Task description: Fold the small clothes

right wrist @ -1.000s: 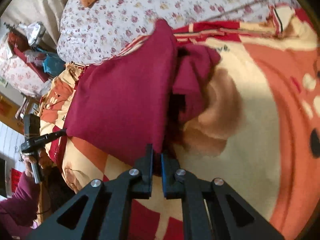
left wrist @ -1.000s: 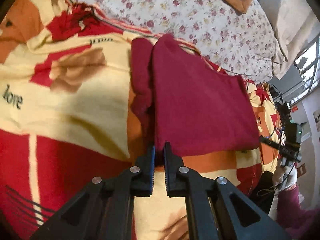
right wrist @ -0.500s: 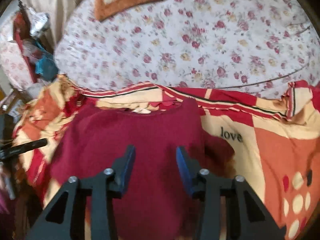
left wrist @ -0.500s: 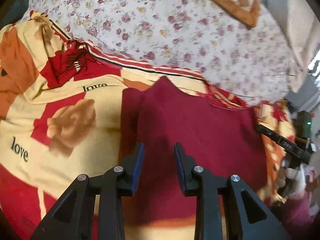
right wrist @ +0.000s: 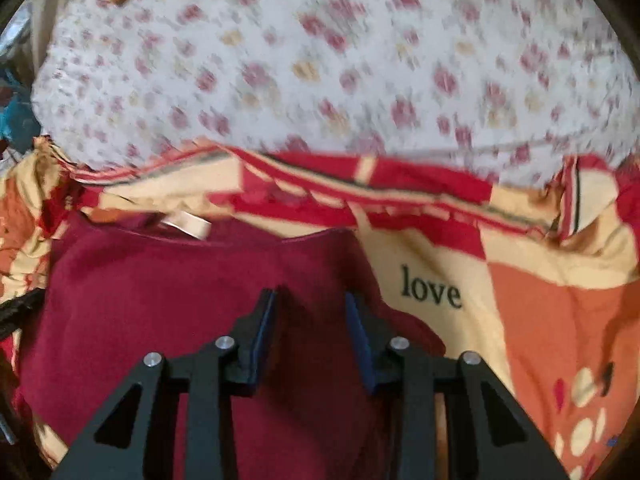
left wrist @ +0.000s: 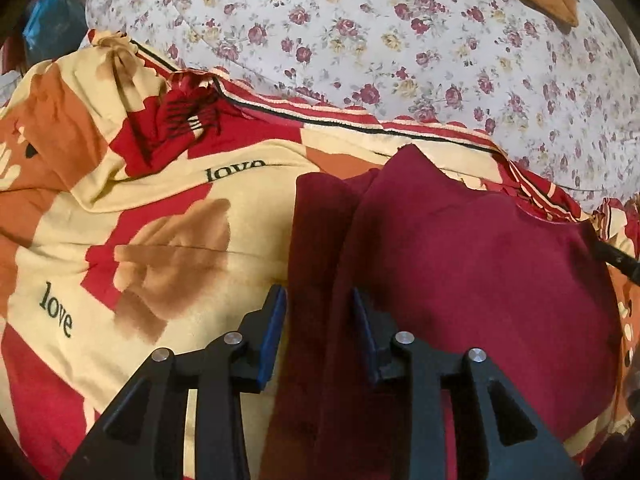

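A: What has moved since a second ago?

B: Both tongs had their jaws pinched on the near edge of the maroon shirt point(left wrist: 480, 272). Now both have let go and sit further in over it, looking more along the bed.

A: Start on the left.

B: The left tongs point(left wrist: 318, 328) are parted and widening. They hold nothing. The folded sleeve strip of the shirt lies below the gap, with no pad pressing on it.

A: And the right?

B: The right tongs point(right wrist: 310, 328) are also parted, easing narrower, with nothing gripped. The shirt's body lies under and ahead of them, its neckline and pale label point(right wrist: 192, 226) just beyond.

A: Where does the shirt lie?

B: Flat on the red and cream "love" blanket point(left wrist: 160, 240), one sleeve folded in, with the floral bedsheet point(left wrist: 400, 40) behind it.
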The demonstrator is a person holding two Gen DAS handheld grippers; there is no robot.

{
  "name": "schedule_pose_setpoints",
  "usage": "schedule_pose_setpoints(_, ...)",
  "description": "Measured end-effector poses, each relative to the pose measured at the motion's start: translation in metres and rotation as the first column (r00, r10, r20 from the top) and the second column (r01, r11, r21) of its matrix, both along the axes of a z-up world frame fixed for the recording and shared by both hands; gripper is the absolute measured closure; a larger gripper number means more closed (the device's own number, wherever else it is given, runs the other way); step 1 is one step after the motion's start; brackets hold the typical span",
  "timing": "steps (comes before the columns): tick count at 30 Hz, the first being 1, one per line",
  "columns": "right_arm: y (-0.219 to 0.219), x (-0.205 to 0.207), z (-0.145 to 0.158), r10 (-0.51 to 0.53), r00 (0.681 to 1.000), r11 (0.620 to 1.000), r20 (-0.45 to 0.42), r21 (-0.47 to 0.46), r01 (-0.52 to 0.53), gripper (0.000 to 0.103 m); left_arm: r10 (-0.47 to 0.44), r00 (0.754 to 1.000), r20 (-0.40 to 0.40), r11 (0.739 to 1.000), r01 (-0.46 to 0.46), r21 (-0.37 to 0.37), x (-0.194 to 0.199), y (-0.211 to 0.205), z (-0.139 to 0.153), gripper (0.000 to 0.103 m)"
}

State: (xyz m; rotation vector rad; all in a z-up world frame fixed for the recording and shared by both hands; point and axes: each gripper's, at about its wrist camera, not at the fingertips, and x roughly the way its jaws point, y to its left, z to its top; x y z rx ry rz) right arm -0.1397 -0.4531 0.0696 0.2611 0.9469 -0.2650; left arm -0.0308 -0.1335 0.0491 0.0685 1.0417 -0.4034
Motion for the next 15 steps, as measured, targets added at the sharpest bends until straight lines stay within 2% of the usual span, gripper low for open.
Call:
schedule_pose_setpoints(5, 0.063, 0.029, 0.015, 0.179, 0.983, 0.978, 0.028, 0.106, -0.181, 0.061, 0.015, 1.0, 0.012, 1.0, -0.015, -0.015, -0.007, 0.004, 0.006, 0.09)
schedule_pose_setpoints(9, 0.115, 0.066, 0.006, 0.284, 0.958, 0.952, 0.025, 0.109, -0.285, 0.061, 0.017, 1.0, 0.014, 0.999, -0.017, -0.027, -0.015, 0.01, 0.008, 0.09)
schedule_pose_setpoints(15, 0.176, 0.121, -0.02, 0.381, 0.924, 0.913, 0.015, 0.148, -0.379, 0.061, 0.039, 0.999, -0.007, 0.995, -0.04, -0.095, -0.026, 0.027, 0.004, 0.09)
